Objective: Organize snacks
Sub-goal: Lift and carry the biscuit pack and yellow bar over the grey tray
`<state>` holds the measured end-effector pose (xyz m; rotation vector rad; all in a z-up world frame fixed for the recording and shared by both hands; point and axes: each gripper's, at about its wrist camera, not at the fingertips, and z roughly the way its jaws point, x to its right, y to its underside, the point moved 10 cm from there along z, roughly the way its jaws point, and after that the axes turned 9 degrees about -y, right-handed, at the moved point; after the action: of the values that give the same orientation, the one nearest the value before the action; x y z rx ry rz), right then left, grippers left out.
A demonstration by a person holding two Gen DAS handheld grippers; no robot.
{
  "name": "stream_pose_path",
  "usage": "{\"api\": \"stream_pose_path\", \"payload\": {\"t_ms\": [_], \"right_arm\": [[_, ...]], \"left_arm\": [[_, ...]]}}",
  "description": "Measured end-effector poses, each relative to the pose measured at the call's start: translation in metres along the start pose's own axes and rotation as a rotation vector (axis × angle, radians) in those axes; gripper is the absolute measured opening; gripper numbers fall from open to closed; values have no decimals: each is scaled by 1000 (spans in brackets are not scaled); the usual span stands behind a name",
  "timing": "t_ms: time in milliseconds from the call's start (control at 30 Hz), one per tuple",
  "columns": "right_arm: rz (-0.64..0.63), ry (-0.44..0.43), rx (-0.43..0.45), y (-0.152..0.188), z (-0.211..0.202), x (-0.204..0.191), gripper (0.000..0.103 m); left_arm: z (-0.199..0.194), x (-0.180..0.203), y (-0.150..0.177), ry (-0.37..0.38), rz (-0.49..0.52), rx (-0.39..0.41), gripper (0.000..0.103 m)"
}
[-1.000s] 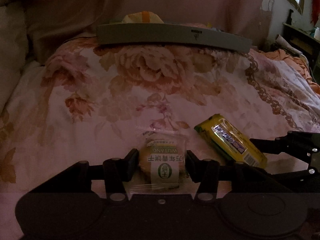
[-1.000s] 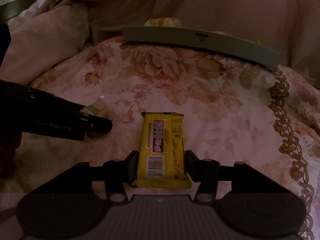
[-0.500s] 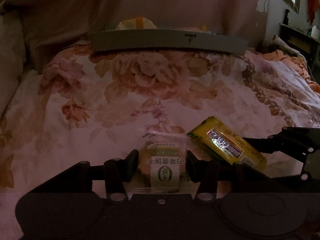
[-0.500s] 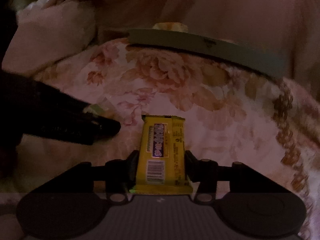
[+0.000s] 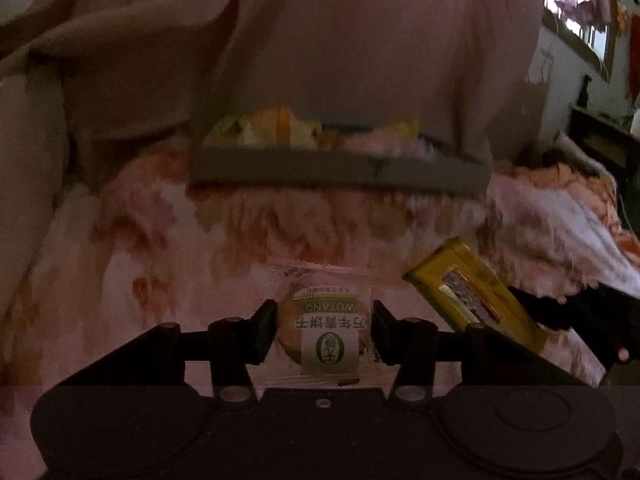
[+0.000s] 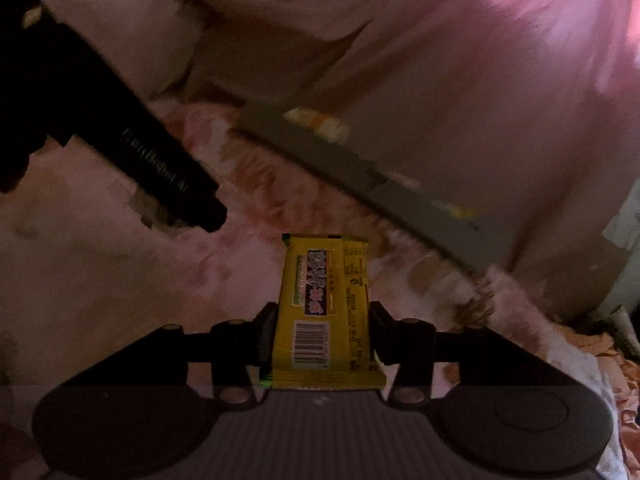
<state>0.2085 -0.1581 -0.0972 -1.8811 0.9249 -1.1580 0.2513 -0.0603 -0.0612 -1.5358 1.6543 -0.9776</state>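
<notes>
My left gripper (image 5: pixel 324 330) is shut on a round biscuit in a clear wrapper with a green and white label (image 5: pixel 326 334), lifted above the floral bedspread (image 5: pixel 160 248). My right gripper (image 6: pixel 322 334) is shut on a yellow snack bar (image 6: pixel 326 304) with a barcode; that bar (image 5: pixel 472 292) also shows at the right of the left wrist view. A grey tray (image 5: pixel 336 168) with several snacks in it lies at the far end of the bed. In the right wrist view the tray (image 6: pixel 360 184) runs tilted, and the left gripper's dark body (image 6: pixel 120 136) crosses the upper left.
A pale quilt (image 5: pixel 320 40) is heaped behind the tray. At the far right of the left wrist view stand a window (image 5: pixel 580 8) and dark furniture (image 5: pixel 600 132). Orange bedding (image 5: pixel 568 180) lies at the right of the bed.
Both grippers have risen off the bedspread with their snacks. The right gripper has rolled, so the tray now slants in its view. The tray sits lower and nearer in the left wrist view.
</notes>
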Motion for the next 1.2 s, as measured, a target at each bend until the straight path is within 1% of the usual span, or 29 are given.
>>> {"api": "stream_pose_path", "payload": {"t_ms": [200,400,567,733,900,1067,1200], "right_arm": [[48,60,90,-27,-6,38,52],[95,118,149,-51,5,82,52],[127,151,207,-77,29,125,52],[160,137,230,-93,62,155,52],[202,114,226,-98,92,177,52],[230,79,191,-90,116,176,52],[273,62,163,-79,131,181,52]], "left_arm": [[6,10,-63,-7,-7,82,51],[25,28,-115,-10,27,128,51],[49,40,-151,-1,16,152,51],[82,50,-182,0,30,181,51],[113,60,-193,6,45,181,51],[141,69,-184,16,63,144,51],[156,65,-172,20,36,105,51]]}}
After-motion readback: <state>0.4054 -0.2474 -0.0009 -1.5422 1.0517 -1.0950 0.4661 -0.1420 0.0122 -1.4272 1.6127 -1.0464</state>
